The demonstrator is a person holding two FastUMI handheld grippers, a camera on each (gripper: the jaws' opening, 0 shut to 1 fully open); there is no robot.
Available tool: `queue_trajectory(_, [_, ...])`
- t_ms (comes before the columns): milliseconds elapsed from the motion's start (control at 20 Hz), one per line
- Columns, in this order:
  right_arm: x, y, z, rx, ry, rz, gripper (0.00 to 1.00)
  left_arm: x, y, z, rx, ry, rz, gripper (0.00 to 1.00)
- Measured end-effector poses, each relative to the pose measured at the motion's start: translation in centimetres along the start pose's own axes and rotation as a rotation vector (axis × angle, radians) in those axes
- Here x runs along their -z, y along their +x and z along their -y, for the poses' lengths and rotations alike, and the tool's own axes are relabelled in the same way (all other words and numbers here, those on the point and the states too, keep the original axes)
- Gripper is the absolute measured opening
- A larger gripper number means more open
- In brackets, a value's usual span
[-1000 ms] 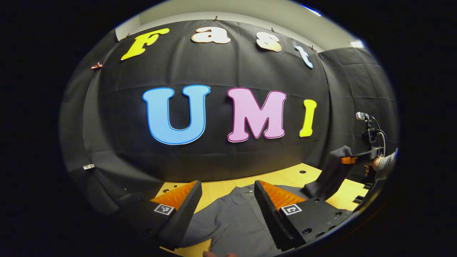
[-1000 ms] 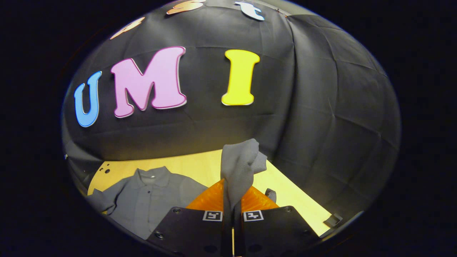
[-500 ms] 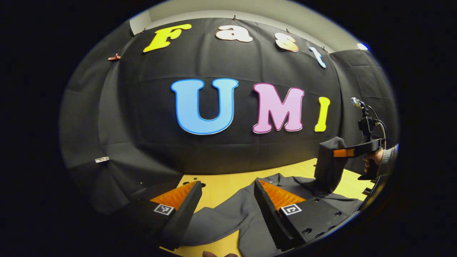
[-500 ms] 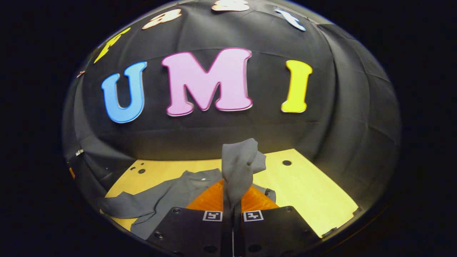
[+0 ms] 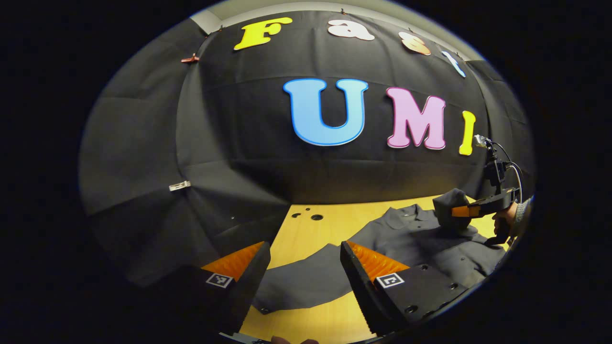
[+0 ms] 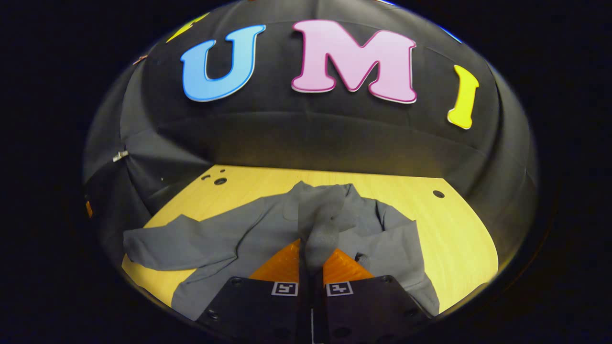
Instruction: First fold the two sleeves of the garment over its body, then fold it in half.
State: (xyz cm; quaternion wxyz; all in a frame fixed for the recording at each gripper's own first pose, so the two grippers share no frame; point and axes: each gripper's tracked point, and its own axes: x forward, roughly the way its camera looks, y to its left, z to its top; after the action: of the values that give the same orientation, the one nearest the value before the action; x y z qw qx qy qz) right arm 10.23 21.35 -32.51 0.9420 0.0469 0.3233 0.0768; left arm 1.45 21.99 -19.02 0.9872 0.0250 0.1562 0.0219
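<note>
Your wooden table (image 6: 459, 239) carries the grey button-up shirt (image 6: 248, 234), lying spread with its collar toward the booth wall and one sleeve (image 5: 306, 282) stretched flat across the tabletop. In the left gripper view, your left gripper (image 5: 306, 272) hovers just above that flat sleeve, its fingers wide apart with nothing between them. Your right gripper (image 6: 311, 260) is clamped on the other sleeve (image 6: 322, 224), holding its bunched end up over the shirt's chest. Farther off in the left gripper view, your hand (image 5: 503, 220) grips the right gripper's handle.
</note>
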Motion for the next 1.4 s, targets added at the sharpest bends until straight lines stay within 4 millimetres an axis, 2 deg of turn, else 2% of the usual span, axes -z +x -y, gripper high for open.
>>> queue_trajectory(200, [3.7,2.4,-1.9,-0.015,-0.049,-0.096,0.06,3.4,1.5,-4.2,-0.053,0.004,-0.056,0.93])
queue_trajectory(250, [4.6,2.9,-2.2,-0.016,-0.056,-0.122,0.07,4.3,2.0,-5.1,-0.064,0.002,-0.075,0.91])
queue_trajectory(350, [6.2,3.7,-2.3,-0.012,-0.062,-0.164,0.12,6.5,2.8,-6.4,-0.079,-0.019,-0.115,0.93])
queue_trajectory(450, [7.7,4.1,-3.1,-0.032,-0.044,-0.205,0.14,8.9,3.4,-7.3,-0.089,-0.056,-0.169,0.93])
queue_trajectory(500, [8.2,4.1,-3.5,-0.044,-0.034,-0.221,0.2,9.8,3.9,-7.5,-0.093,-0.069,-0.199,0.91])
queue_trajectory(650, [9.1,4.0,-4.6,-0.084,-0.014,-0.25,0.27,12.7,4.8,-7.2,-0.077,-0.096,-0.266,0.94])
queue_trajectory(700, [9.3,3.9,-5.2,-0.105,0.007,-0.259,0.19,13.7,5.2,-7.1,-0.07,-0.101,-0.288,0.94])
queue_trajectory(900, [8.6,2.4,-8.3,-0.253,0.088,-0.259,0.58,17.4,6.7,-6.0,-0.058,-0.163,-0.388,0.93])
queue_trajectory(950, [8.2,1.8,-8.6,-0.28,0.101,-0.25,0.65,18.0,7.1,-5.9,-0.061,-0.179,-0.407,0.94])
queue_trajectory(1000, [7.4,1.2,-8.8,-0.303,0.111,-0.234,0.63,18.5,7.4,-5.8,-0.065,-0.187,-0.42,0.93])
queue_trajectory(1050, [6.8,0.4,-8.4,-0.312,0.119,-0.219,0.54,18.7,7.8,-5.8,-0.069,-0.188,-0.427,0.92])
queue_trajectory(1100, [6.2,-0.2,-8.0,-0.316,0.13,-0.201,0.59,19.0,8.2,-5.9,-0.074,-0.184,-0.436,0.95])
queue_trajectory(1150, [5.7,-0.8,-7.5,-0.314,0.141,-0.187,0.73,19.4,8.6,-5.9,-0.079,-0.18,-0.452,0.95])
queue_trajectory(1400, [4.1,-3.8,-2.7,-0.238,0.186,-0.127,0.74,21.3,9.4,-5.6,-0.113,-0.126,-0.508,0.95])
